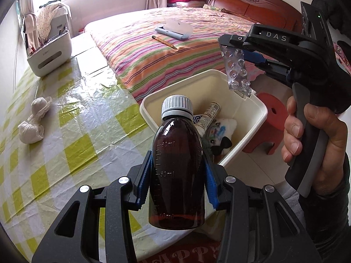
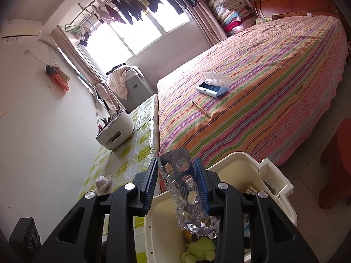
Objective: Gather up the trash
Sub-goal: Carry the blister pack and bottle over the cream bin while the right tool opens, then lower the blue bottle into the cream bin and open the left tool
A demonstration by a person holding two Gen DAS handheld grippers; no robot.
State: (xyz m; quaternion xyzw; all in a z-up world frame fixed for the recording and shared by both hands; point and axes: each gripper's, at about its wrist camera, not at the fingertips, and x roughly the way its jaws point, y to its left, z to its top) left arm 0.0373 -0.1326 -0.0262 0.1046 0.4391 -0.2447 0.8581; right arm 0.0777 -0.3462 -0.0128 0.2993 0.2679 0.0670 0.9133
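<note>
The left gripper (image 1: 177, 184) is clamped on a brown bottle (image 1: 176, 171), its blue pads pressing the bottle's sides. The bottle stands upright between the fingers, grey cap (image 1: 177, 107) on top, with a little dark liquid at the bottom. It hangs over the edge of the table (image 1: 65, 131), just in front of the cream bin (image 1: 258, 109).

The right gripper (image 2: 177, 184) is shut on a blister pack (image 2: 186, 188). In the right wrist view the silver pack runs slantwise between the blue pads, its lower end hanging over the open bin (image 2: 283, 184). In the left wrist view the same pack (image 1: 237, 70) dangles from the right gripper's (image 1: 228, 43) tips above the far rim of the bin, and the right hand (image 1: 316, 140) grips the handle.

Inside the bin lie a tube (image 1: 208, 116), a white soft toy (image 1: 221, 131) with a black bow, and, in the right wrist view, a green plush (image 2: 199, 252).

On the checked tablecloth sit white lace socks (image 1: 33, 122) and, farther back, a white box (image 1: 50, 52) holding utensils. The bed (image 1: 175, 50) with a striped cover stands next to the table; a pencil (image 1: 164, 42) and a blue and white case (image 1: 173, 29) lie on it. A red stool (image 1: 272, 118) stands on the floor beyond the bin.
</note>
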